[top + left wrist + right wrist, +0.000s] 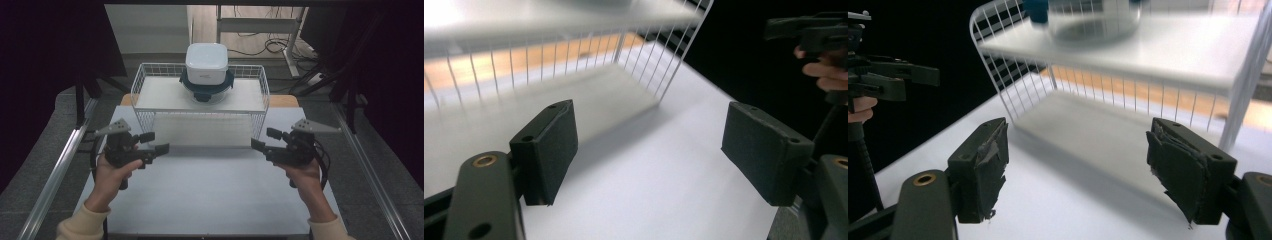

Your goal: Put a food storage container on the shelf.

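A white square container [206, 62] on a dark blue round base stands on top of a white wire rack [160, 95] at the back of the table. My left gripper [159, 142] hovers in front of the rack's left corner, jaws open and empty, pointing right. My right gripper [262, 138] mirrors it at the rack's right corner, open and empty, pointing left. In the left gripper view the pads [549, 150] stand wide apart before the rack [549, 55]. In the right gripper view the worn pads [985, 167] frame the rack [1158, 50], with the container's base [1093, 22] blurred above.
A white mat [210, 195] covers the table in front of the rack. Metal rails [55, 175] run along both sides. Beyond the rack are a desk frame [260, 25] and floor cables [280, 47]. Dark curtains hang left and right.
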`<action>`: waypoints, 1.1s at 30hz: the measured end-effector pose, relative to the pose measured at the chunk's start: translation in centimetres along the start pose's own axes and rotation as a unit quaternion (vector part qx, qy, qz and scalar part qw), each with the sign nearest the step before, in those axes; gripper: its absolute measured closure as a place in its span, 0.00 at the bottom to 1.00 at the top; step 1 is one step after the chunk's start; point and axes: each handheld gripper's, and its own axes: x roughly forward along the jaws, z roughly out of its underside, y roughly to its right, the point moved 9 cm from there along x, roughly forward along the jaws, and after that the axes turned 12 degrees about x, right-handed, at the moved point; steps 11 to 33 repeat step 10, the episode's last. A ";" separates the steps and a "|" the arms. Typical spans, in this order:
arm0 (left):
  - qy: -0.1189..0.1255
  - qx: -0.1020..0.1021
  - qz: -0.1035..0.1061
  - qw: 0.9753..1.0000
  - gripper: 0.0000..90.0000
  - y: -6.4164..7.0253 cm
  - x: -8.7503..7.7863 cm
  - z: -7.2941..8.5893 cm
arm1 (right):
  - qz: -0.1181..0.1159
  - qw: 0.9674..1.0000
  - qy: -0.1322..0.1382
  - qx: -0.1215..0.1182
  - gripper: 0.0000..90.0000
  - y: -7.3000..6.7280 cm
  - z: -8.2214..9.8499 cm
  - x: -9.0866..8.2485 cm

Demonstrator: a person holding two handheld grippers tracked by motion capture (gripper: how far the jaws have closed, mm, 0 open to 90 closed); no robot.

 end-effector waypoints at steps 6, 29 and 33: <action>-0.039 -0.013 -0.010 0.999 0.23 -0.2 1.2 3.8 | 0.013 1.000 -0.022 -0.002 0.26 1.1 4.2 0.2; -0.034 -0.012 -0.016 0.999 0.24 -0.2 1.1 3.7 | 0.015 1.000 -0.017 -0.006 0.26 1.2 4.1 0.0; -0.034 -0.012 -0.016 0.999 0.24 -0.2 1.1 3.7 | 0.015 1.000 -0.017 -0.006 0.26 1.2 4.1 0.0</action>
